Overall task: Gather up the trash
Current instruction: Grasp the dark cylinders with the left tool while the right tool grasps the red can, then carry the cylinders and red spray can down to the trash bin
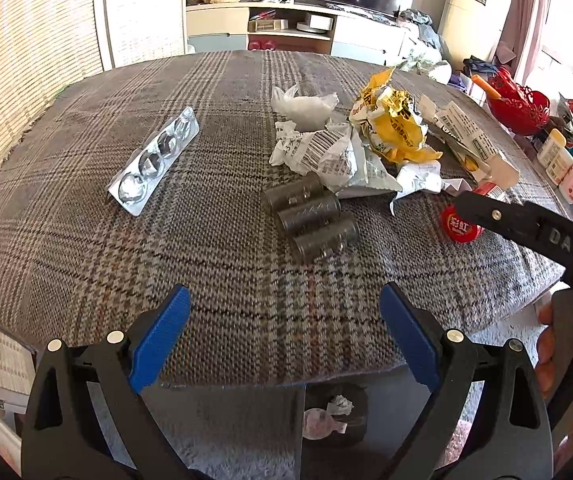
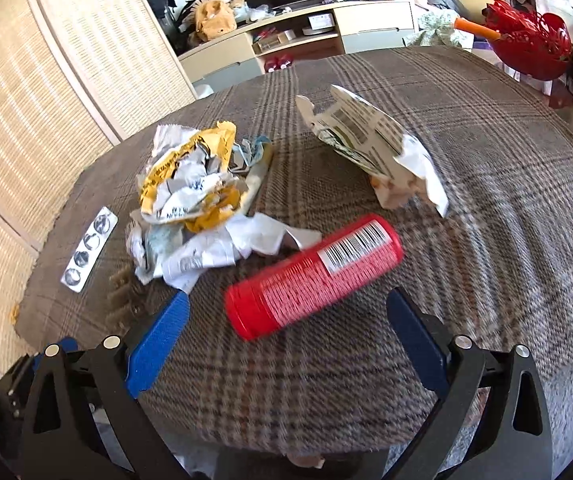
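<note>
Trash lies on a plaid-covered table (image 1: 86, 248). A silver blister pack (image 1: 154, 161) lies at the left. Three clear plastic cylinders (image 1: 310, 213) lie side by side in the middle. Behind them is a heap of crumpled white and yellow wrappers (image 1: 382, 136), also in the right wrist view (image 2: 198, 200). A red tube (image 2: 314, 276) lies on its side just ahead of my right gripper (image 2: 286, 332), which is open and empty. A white torn packet (image 2: 378, 152) stands beyond it. My left gripper (image 1: 284, 332) is open and empty over the table's near edge.
A dark bin with crumpled trash (image 1: 336, 416) stands on the floor under the table's near edge. A red basket (image 1: 518, 104) and white bottles (image 1: 566, 164) sit at the table's right. A woven screen (image 1: 26, 80) stands at the left.
</note>
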Demonstrator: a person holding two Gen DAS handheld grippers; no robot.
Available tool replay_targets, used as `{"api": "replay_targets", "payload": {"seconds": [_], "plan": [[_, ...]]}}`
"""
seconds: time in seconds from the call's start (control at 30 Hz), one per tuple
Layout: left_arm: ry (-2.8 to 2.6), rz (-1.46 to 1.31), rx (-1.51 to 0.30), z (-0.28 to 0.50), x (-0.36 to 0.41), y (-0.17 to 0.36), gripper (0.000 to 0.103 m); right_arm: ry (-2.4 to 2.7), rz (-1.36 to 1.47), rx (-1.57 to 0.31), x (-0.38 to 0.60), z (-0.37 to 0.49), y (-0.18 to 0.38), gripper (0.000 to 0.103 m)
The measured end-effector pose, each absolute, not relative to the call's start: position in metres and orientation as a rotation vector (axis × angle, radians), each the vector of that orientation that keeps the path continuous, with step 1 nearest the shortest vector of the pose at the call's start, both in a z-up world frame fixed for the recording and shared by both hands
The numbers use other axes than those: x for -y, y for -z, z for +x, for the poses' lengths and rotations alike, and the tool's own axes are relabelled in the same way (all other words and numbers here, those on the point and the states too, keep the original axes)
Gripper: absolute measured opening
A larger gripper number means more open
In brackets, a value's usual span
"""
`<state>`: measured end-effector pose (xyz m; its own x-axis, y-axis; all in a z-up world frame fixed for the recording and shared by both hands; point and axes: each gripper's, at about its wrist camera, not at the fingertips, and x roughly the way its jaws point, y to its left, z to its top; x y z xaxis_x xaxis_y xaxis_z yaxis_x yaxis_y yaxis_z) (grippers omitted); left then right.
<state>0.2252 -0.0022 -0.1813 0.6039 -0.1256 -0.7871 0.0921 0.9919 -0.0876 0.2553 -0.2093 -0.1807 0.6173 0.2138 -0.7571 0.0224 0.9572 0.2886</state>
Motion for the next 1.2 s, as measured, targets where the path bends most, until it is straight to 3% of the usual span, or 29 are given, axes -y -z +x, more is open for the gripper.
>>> {"api": "replay_targets", "payload": {"seconds": [0.13,0.5,0.6,0.77,0.9,1.0,1.2], "plan": [[0.133,-0.045,-0.913,0.235,0.005,0.183,0.090,-0.075,0.270,-0.915,0.210,0.265,0.184,0.079],[0.131,-0.060,-0.895,0.264,0.015,0.190,0.089,-0.064,0.124,-0.920,0.198,0.261,0.188,0.077],[0.115,-0.048,-0.886,0.271,0.018,0.190,0.082,-0.037,0.065,-0.893,0.194,0.262,0.191,0.074],[0.062,0.020,-0.865,0.275,0.021,0.191,0.062,-0.024,0.041,-0.867,0.201,0.257,0.191,0.052],[0.045,0.030,-0.852,0.268,0.016,0.189,0.038,-0.039,0.046,-0.871,0.214,0.249,0.188,0.041],[0.055,0.012,-0.854,0.262,0.009,0.188,0.037,-0.055,0.062,-0.875,0.219,0.242,0.187,0.035],[0.095,0.004,-0.869,0.238,0.004,0.186,0.037,-0.098,0.118,-0.888,0.227,0.216,0.184,0.034]]}}
